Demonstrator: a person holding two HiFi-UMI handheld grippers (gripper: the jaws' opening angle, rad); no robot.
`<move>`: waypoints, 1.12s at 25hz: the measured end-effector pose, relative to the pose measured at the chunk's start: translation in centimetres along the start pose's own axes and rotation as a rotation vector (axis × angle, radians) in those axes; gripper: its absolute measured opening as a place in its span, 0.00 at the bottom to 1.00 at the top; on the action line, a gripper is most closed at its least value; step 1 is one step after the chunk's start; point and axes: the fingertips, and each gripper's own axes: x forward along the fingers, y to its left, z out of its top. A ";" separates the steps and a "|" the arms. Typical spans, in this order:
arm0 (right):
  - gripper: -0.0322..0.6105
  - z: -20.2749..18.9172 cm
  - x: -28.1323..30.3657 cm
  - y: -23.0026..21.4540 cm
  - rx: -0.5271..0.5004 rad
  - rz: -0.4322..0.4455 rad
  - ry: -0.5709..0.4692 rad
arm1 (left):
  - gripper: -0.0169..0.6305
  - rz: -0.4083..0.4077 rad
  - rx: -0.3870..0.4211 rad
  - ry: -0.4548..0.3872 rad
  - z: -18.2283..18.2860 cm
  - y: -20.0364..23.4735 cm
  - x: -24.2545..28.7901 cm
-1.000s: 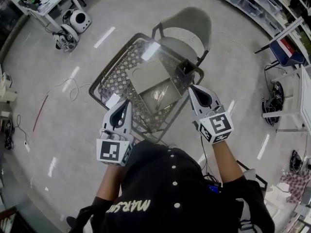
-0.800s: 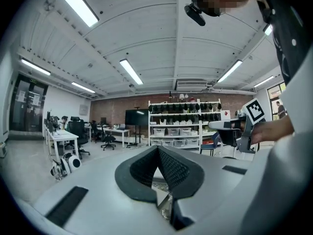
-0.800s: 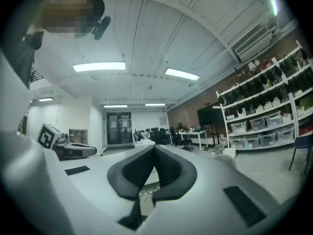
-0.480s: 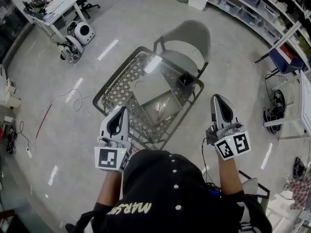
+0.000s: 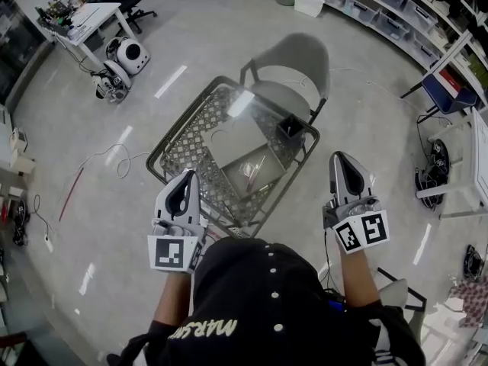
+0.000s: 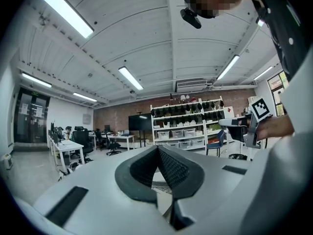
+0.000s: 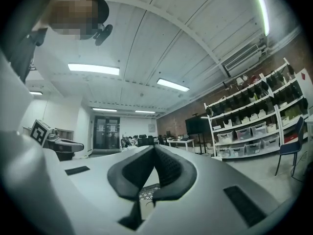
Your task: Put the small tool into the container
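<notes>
Tool point(image 5: 251, 169), apparently, left of right tongs point(image 5: 342, 158)

The left tongs point(image 5: 190, 174) and right tongs point(image 5: 340, 157) share pale grey tapering shells, each with a dark teardrop opening on top and black ribbed pads point(image 6: 172, 168). Behind each sits a white cube point(image 5: 171, 253) bearing black square markers. The person wears a black cap point(image 5: 259, 280) dotted white, black sleeves point(image 5: 390, 315) and black cloth with white lettering point(image 5: 202, 327).
</notes>
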 end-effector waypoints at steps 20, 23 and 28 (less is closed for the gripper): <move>0.07 -0.2 0.4 2.2 -0.063 0.038 0.030 | 0.06 -0.027 -0.007 -0.019 0.1 -0.5 -0.1; 0.07 -0.5 0.4 2.3 -0.073 0.036 0.034 | 0.06 -0.030 -0.007 -0.019 -0.1 -0.4 -0.1; 0.07 -0.4 0.7 2.5 -0.091 0.030 0.041 | 0.06 -0.041 -0.026 -0.028 0.4 -0.3 0.0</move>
